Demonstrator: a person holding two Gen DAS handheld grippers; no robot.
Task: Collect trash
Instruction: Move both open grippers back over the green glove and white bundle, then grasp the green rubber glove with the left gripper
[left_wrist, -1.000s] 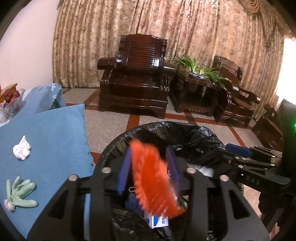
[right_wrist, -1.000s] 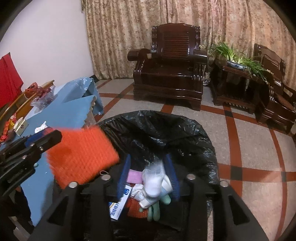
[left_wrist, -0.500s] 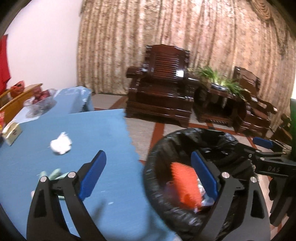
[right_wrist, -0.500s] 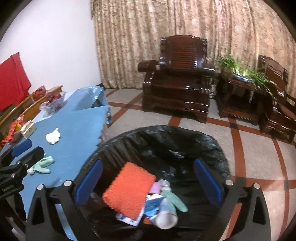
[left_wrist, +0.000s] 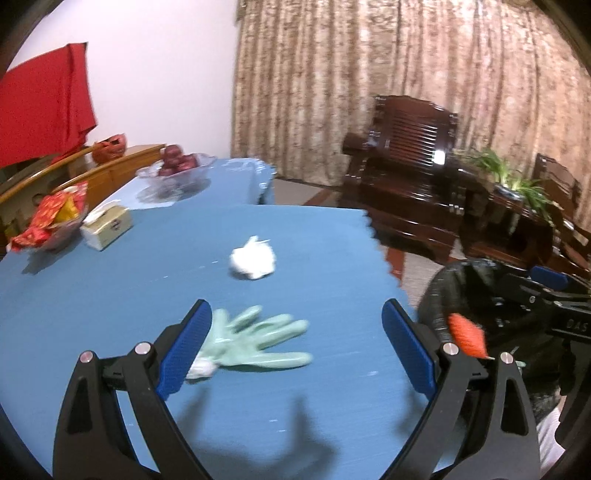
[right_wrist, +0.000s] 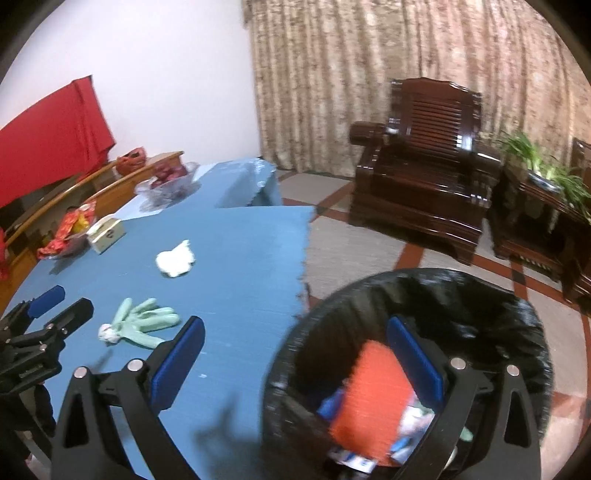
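Red cloth (left_wrist: 44, 107): hangs at far left on the wall, above the wooden bench.
Snack dish (left_wrist: 51, 218): red and yellow wrappers, left edge of the tabletop (left_wrist: 110, 295).
Tissue box (left_wrist: 107, 225): just right of the snack dish, on the blue cover.
Fruit bowl (left_wrist: 175, 173): glass, dark red fruit in it, on the far section of the tabletop.
Left tongs (left_wrist: 295, 339): your jaws stand wide, nothing between the pads; they hover over the tabletop, blue pads either side of the glove.
Green glove (left_wrist: 258, 343): trash, lies flat on the tabletop, fingers spread to the right. Its cuff end sits behind the left pad of your left tongs, next to a small white wad (left_wrist: 201, 367); whether they touch, you cannot tell.
Crumpled tissue (left_wrist: 253, 258): trash, white, on the tabletop beyond the glove, apart from it.
Right tongs (right_wrist: 295, 365): wide too, empty. Left pad is over the tabletop edge, right pad over the bin.
Trash bin (right_wrist: 480, 295): black liner, on the floor just beside the tabletop's right edge.
Orange scrubber (right_wrist: 373, 398): inside the bin, on top of blurred packets and wrappers.
Armchair (right_wrist: 424, 158): dark wood, beyond the bin, before the curtain.
Plant (right_wrist: 546, 170): green, on the side table at far right.
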